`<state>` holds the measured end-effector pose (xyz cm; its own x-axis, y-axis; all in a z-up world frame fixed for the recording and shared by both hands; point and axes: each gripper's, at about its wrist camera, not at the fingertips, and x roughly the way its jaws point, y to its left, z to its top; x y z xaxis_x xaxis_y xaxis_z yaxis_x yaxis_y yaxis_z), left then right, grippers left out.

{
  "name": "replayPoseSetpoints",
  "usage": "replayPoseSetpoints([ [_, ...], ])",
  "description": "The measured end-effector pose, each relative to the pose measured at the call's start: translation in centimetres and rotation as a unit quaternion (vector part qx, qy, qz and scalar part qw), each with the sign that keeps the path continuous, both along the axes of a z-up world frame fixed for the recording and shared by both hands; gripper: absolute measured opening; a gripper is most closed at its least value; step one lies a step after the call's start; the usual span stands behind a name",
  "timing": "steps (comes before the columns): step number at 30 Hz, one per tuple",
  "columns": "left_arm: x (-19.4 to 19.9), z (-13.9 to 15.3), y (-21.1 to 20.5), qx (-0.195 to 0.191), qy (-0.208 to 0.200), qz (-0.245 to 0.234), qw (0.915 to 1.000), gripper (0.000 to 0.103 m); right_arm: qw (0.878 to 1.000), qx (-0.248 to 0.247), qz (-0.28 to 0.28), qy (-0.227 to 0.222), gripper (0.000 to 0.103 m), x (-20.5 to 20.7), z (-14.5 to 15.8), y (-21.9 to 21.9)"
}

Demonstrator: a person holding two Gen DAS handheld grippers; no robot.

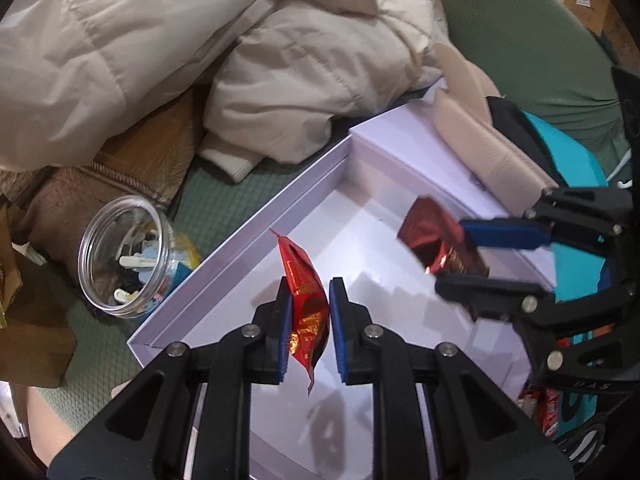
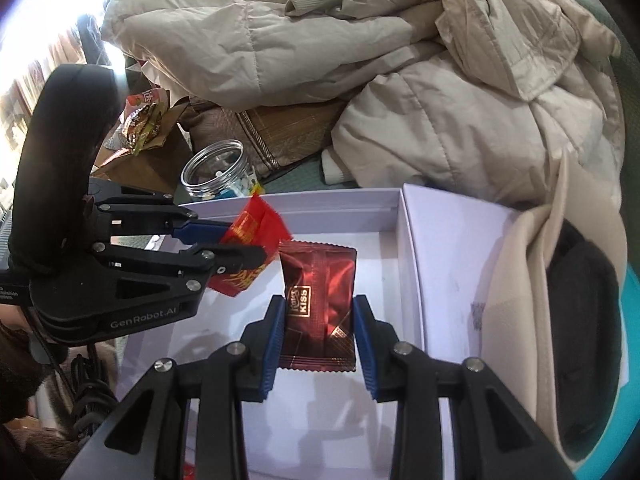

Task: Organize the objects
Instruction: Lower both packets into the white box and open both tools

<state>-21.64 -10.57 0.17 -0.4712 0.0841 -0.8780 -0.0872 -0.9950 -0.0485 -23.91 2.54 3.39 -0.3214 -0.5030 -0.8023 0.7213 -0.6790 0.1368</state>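
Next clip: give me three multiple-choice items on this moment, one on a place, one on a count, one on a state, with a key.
1. Where is the clear jar?
A. outside the white box
B. inside the white box
C. on the jacket

2. How many packets are held in grippers?
A. none
B. one
C. two

3. What is the state of the right gripper?
A. open and empty
B. shut on the dark red packet
C. shut on the jar

Key: 1 A, the jar stands beyond the box wall. 2 C, the left gripper clamps the bright red packet and the right clamps the dark red one. 3 B, both blue pads press on the packet's sides.
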Motion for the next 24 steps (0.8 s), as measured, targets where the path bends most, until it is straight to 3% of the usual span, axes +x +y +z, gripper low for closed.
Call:
replayPoseSetpoints([
  [4, -0.2, -0.3, -0.2, 0.002, -0.007, -0.002, 1.0, 0.016, 1.0, 0.003, 0.003, -0.002, 0.034, -0.6, -0.5, -0.8],
  [7, -0.1, -0.4, -0.2, 0.03, -0.008, -0.017, 0.9994, 0.017, 1.0, 0.003, 0.004, 0.005, 0.034, -1.0, -0.7, -1.3],
  [17, -0.8, -1.6, -0.4, 0.001, -0.016, -0.002, 0.9999, 0.017, 1.0, 0.008, -0.003, -0.017, 0.034, -2.7, -1.9, -2.5],
  [24, -1.5, -2.3, -1.1, 0.004, -0.016, 0.014, 0.9998, 0.017, 1.0, 0.025, -0.006, -0.014, 0.034, -3.7, -2.6, -3.0],
])
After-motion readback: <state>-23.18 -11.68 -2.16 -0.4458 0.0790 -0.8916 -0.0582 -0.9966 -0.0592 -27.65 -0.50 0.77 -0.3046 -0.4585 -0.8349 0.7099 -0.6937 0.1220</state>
